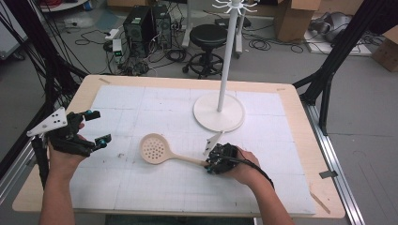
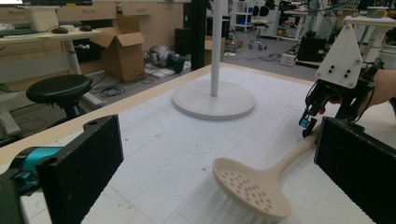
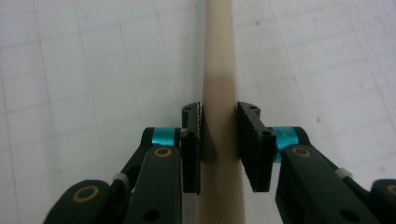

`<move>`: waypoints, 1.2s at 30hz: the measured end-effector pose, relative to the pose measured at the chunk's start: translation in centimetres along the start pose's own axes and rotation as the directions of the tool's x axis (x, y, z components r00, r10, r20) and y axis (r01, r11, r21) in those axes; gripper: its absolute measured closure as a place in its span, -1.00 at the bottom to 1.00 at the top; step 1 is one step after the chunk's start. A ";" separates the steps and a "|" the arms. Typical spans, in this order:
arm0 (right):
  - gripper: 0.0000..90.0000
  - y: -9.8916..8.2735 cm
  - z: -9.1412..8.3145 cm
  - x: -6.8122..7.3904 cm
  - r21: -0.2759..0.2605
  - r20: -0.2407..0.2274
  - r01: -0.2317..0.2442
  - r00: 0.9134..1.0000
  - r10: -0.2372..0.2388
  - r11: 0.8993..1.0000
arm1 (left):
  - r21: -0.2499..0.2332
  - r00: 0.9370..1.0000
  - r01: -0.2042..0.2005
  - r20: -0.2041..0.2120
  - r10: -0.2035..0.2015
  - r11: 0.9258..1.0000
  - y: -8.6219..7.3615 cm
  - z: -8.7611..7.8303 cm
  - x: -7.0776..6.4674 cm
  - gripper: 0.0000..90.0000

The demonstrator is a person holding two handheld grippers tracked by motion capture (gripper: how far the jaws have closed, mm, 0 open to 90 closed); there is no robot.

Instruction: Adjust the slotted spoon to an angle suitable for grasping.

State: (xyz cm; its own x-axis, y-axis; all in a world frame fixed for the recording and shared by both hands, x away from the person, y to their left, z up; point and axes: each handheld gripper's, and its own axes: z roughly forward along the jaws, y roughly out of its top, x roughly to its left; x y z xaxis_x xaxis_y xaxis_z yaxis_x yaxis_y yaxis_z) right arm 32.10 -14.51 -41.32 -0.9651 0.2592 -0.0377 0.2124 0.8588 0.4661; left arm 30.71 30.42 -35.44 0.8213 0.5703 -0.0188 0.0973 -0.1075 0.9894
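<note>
Right gripper (image 1: 210, 165) clamps the slotted spoon's handle (image 3: 218, 93) — bowl (image 1: 154, 149) at ten o'clock — left gripper (image 1: 96, 127) gapes wide, farther off.

Stand's (image 1: 226, 51) top beyond frame edge

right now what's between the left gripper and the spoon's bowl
Nothing: in the high view only bare white mat separates the left gripper from the slotted spoon. The left gripper view shows the same open stretch ahead of its jaws.
</note>
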 end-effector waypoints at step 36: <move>0.21 5.2 2.3 -0.5 -0.037 -0.008 0.064 0.998 -0.065 0.997 | -0.004 1.000 -0.001 0.001 0.001 1.000 0.1 0.0 0.0 -0.96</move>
State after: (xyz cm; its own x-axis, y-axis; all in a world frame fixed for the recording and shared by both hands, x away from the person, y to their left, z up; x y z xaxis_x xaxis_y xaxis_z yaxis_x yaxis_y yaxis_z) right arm 34.05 -9.17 -40.86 -0.9781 0.1994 -0.0605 0.1441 0.8569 0.4949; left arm 30.70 30.45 -35.35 0.8221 0.5691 -0.0182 0.0942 -0.1044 0.9901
